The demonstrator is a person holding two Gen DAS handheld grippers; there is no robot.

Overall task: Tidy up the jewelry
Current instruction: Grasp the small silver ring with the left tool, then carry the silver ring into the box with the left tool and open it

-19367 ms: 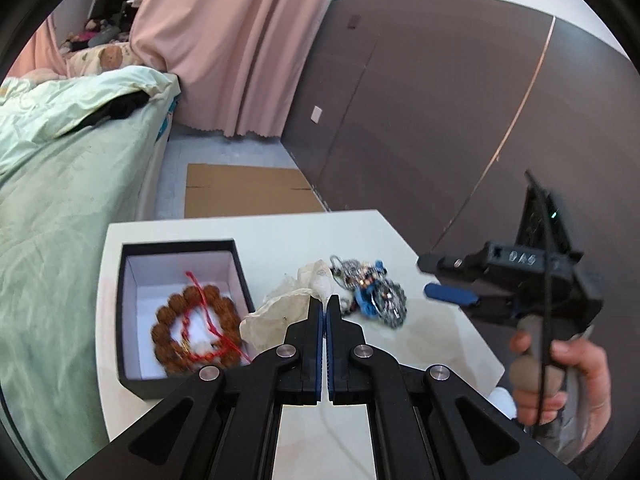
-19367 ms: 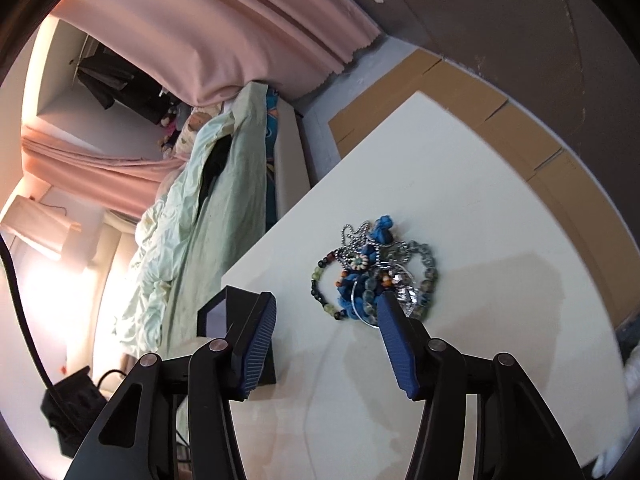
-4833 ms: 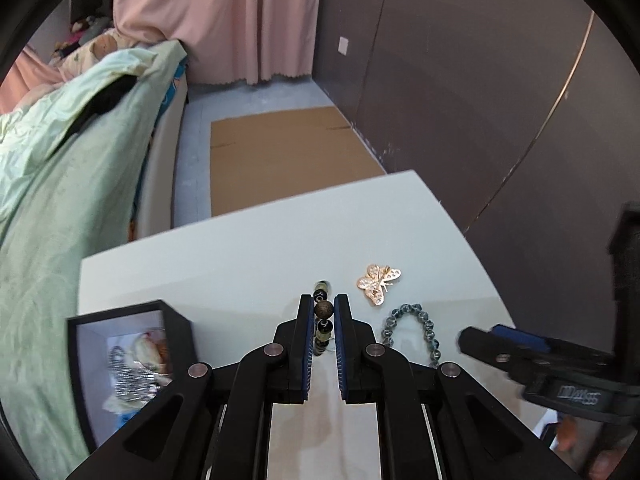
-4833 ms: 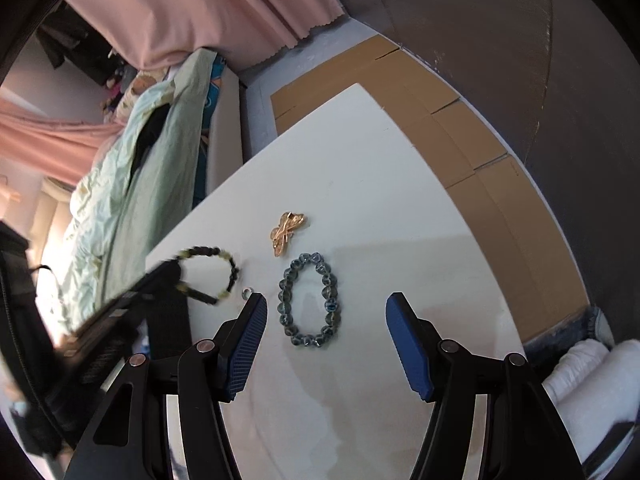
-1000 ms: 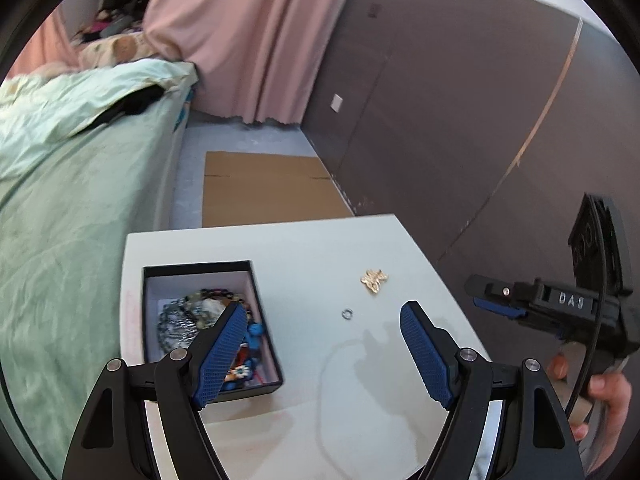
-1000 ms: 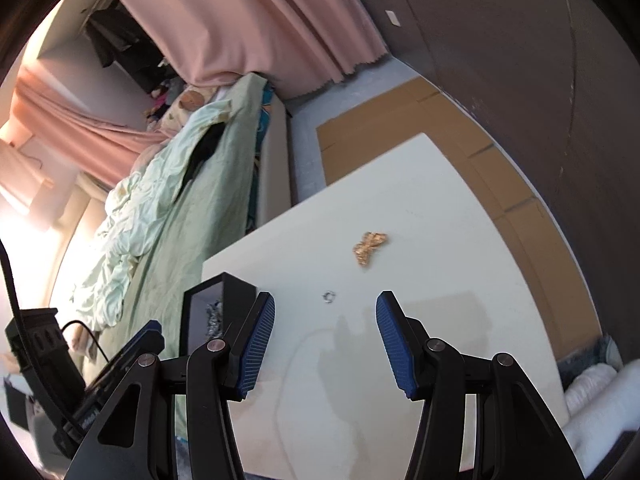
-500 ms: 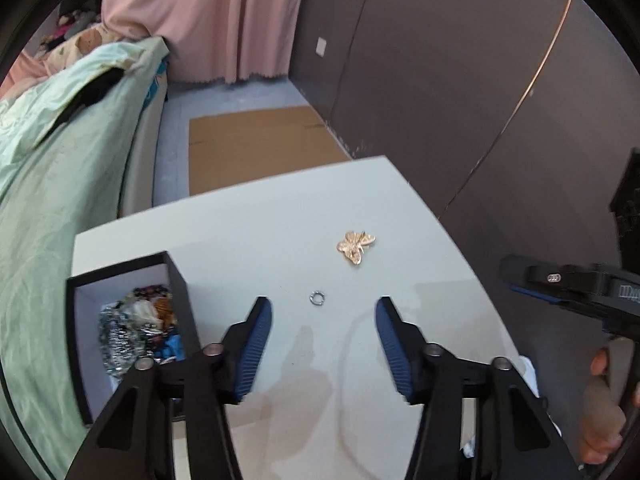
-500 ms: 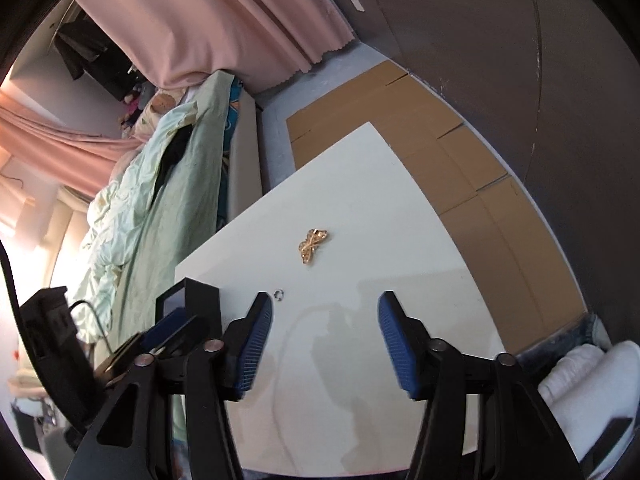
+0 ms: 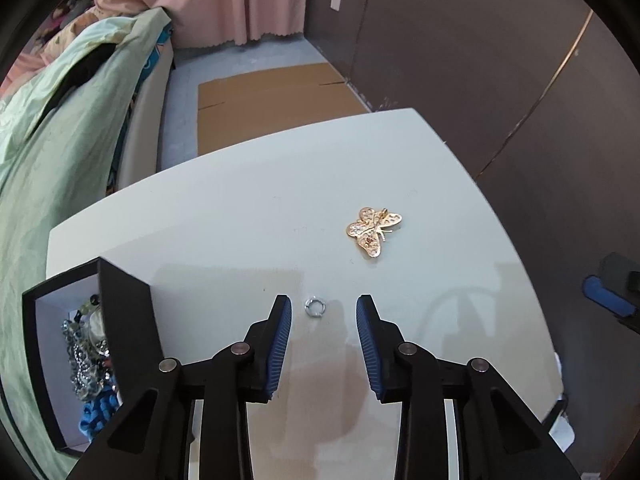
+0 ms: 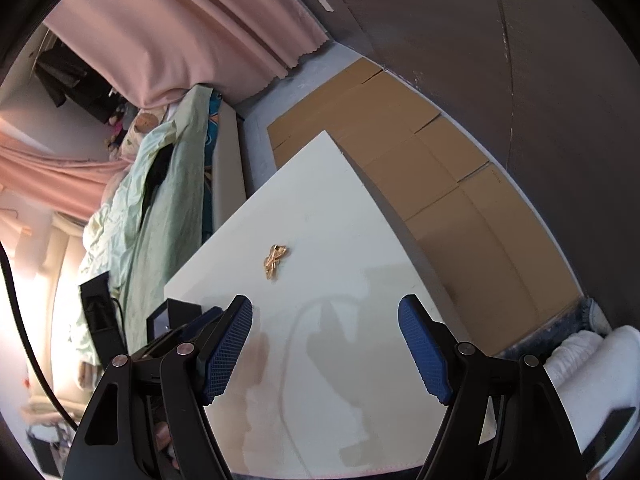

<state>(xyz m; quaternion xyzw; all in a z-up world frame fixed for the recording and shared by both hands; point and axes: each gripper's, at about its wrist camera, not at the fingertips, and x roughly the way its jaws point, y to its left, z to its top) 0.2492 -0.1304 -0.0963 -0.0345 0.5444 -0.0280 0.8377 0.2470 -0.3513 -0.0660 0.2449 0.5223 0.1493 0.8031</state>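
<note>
While its jaws have just been closing in, the left tool (image 9: 323, 312) stands spread around a small silver ring (image 9: 314, 306) on the white table (image 9: 248, 216), the pads not touching it. Up and right of the ring lies a gold butterfly brooch (image 9: 374, 231). At lower left, a black box (image 9: 124, 312) holds beaded jewelry (image 9: 86, 360). The right tool (image 10: 325, 320), its jaws just opening, gapes wide over bare table, empty.

I can read no text, label, brand or number in either wrist view (I checked the grippers and the things along the tabletop's edges too); nothing legible shows anywhere.
</note>
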